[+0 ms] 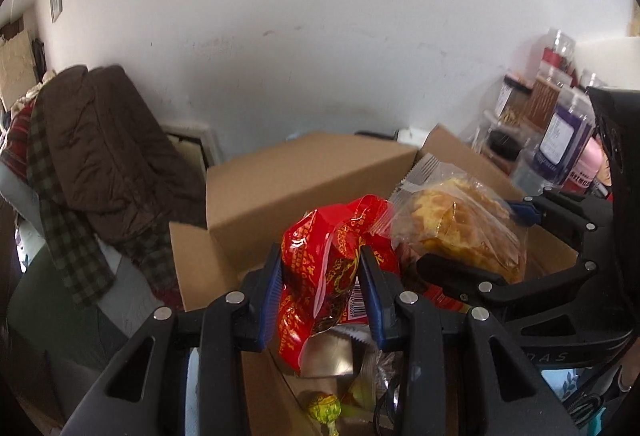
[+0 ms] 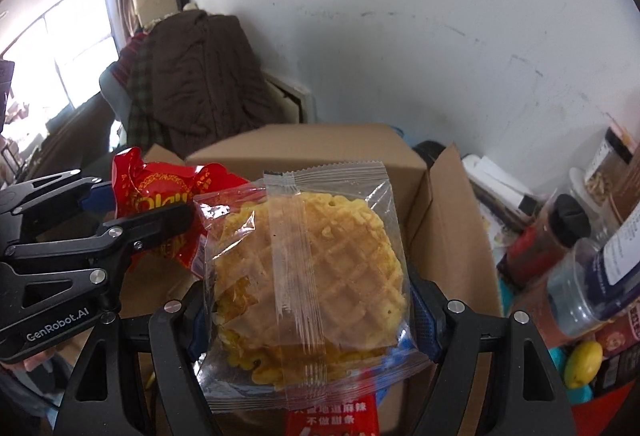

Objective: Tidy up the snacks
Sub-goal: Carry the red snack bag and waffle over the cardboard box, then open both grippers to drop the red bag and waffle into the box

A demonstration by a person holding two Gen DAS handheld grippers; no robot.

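Hand-held gripper (image 2: 308, 310) fingertips hidden behind waffle packet (image 2: 308, 276).

You've got two grippers in view: left gripper (image 1: 320, 288) and right gripper (image 2: 312, 316), one snack each. Snacks held, two: one red packet (image 1: 324, 276), one clear-wrapped waffle (image 2: 308, 268). Cardboard boxes, two: one closed box (image 1: 304, 188) behind, one open box (image 1: 200, 268) with flaps up. Inside the open one you can count one green-yellow lollipop (image 1: 324, 410) and one red pack with white print (image 2: 332, 418); other wrappers there are too blurred to count. Jars and bottles on the right: at least five, crowded, exact count unclear. One yellow egg-shaped item (image 2: 582, 364). One brown coat (image 1: 108, 156) on a chair.
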